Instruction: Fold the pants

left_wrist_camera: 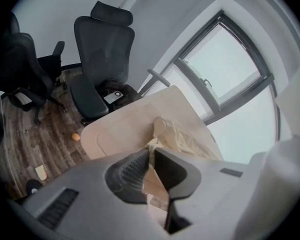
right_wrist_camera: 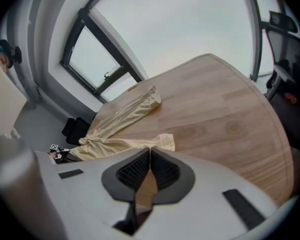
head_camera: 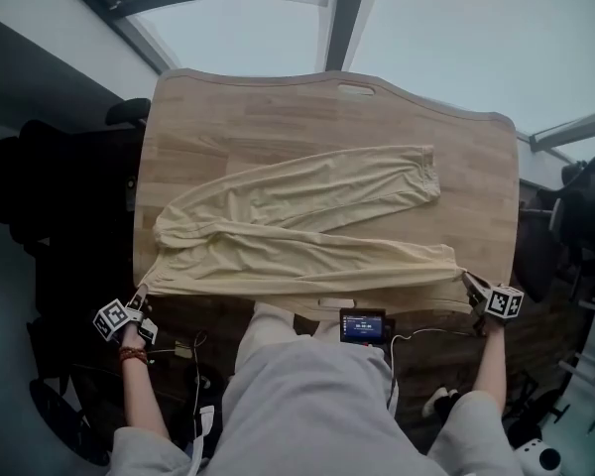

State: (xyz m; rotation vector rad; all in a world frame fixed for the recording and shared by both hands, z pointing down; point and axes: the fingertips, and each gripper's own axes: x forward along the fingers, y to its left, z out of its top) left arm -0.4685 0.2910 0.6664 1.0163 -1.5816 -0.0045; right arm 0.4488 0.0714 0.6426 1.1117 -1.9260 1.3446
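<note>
Pale yellow pants (head_camera: 297,236) lie spread on the wooden table (head_camera: 238,107), waist to the left and two legs splayed to the right. At the near left corner my left gripper (head_camera: 139,297) is shut on the waist end. In the left gripper view the cloth (left_wrist_camera: 185,139) runs into the closed jaws of my left gripper (left_wrist_camera: 151,151). My right gripper (head_camera: 469,281) is shut on the cuff of the near leg at the table's near right edge. In the right gripper view that cuff (right_wrist_camera: 162,141) is pinched in my right gripper (right_wrist_camera: 149,151). The far leg (right_wrist_camera: 135,106) lies flat.
Black office chairs (head_camera: 40,196) stand left of the table, and another chair (head_camera: 585,216) stands at the right. Two chairs (left_wrist_camera: 97,59) on wood-pattern flooring show in the left gripper view, with a small orange thing (left_wrist_camera: 76,137) on the floor. Windows lie beyond the far edge.
</note>
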